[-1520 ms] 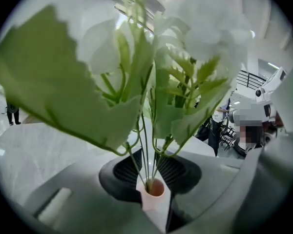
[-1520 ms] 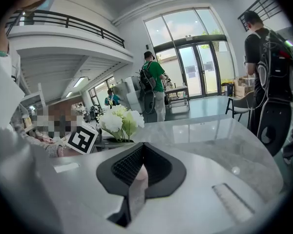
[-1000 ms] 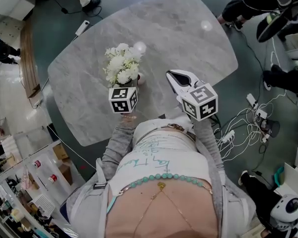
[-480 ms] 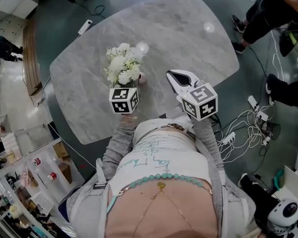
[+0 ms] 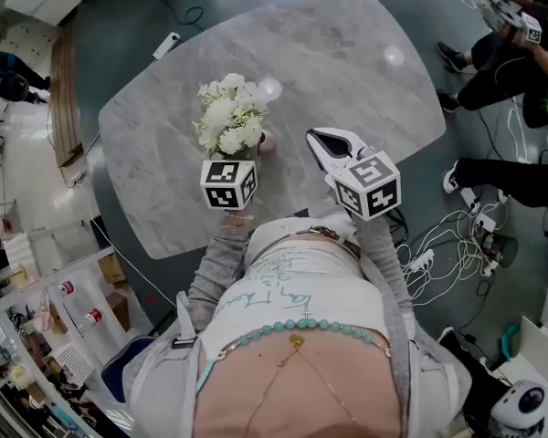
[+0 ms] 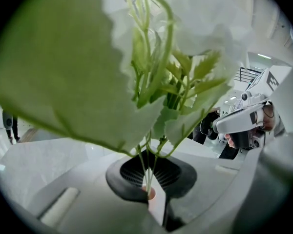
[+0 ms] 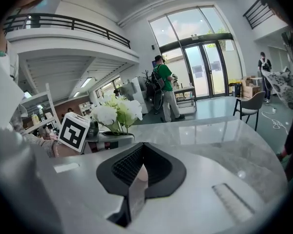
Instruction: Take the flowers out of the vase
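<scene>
Standing at the near edge, the person holds the left gripper (image 6: 149, 191) with its jaws clamped on the thin stems of the white flowers (image 5: 226, 121). The right gripper (image 7: 138, 174), just beside, is closed and empty. Beyond stretches the marble table (image 5: 347, 53); blooms hide the vase.

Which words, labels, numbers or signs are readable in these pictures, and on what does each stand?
No text can be read.
Teal script on the person's shirt: too distorted to read.
Marker cubes: square patterns only, no letters.
Small containers on the shelf: too small to read.
</scene>
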Motion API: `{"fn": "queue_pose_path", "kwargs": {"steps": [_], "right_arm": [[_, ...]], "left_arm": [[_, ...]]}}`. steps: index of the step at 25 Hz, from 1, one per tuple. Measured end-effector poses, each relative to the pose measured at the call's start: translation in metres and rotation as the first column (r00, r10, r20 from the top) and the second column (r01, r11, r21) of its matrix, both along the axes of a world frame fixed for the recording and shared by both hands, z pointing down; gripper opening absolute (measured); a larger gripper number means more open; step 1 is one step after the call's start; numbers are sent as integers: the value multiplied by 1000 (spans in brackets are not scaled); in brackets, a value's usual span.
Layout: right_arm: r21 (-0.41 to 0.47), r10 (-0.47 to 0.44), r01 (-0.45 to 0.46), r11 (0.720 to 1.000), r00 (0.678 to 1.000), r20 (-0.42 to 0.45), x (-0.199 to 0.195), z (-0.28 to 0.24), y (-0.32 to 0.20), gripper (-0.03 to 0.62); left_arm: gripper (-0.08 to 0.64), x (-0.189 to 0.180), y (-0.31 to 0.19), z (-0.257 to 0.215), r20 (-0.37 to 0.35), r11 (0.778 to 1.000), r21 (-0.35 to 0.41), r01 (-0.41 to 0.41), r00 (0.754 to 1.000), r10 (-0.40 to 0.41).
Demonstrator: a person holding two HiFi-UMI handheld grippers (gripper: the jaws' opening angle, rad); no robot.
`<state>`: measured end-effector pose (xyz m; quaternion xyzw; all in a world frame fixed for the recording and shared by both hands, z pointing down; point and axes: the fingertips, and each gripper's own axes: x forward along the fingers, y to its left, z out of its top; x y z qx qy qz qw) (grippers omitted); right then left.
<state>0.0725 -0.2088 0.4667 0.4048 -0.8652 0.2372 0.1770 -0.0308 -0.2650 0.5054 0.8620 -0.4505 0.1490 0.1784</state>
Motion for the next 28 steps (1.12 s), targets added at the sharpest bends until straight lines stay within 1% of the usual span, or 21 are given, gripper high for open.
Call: {"fn": "queue_pose_path", "kwargs": {"steps": [10, 17, 22, 28], "right_arm": [[9, -42, 42, 999, 999, 16, -5, -1, -1, 28], [25, -49, 48, 999, 998, 30, -1, -4, -6, 28], [35, -45, 43, 998, 997, 65, 4, -14, -11, 28], [54, -37, 33, 998, 997, 71, -7, -20, -28, 28]], "left_arm": [[9, 1, 5, -19, 0, 1000, 23, 6, 1000, -6], [8, 1, 9, -32, 16, 998, 55, 1, 1000, -2], [8, 2, 12, -45, 11, 998, 65, -4, 1000, 3], [8, -17, 8, -55, 9, 998, 56, -5, 1000, 4]]}}
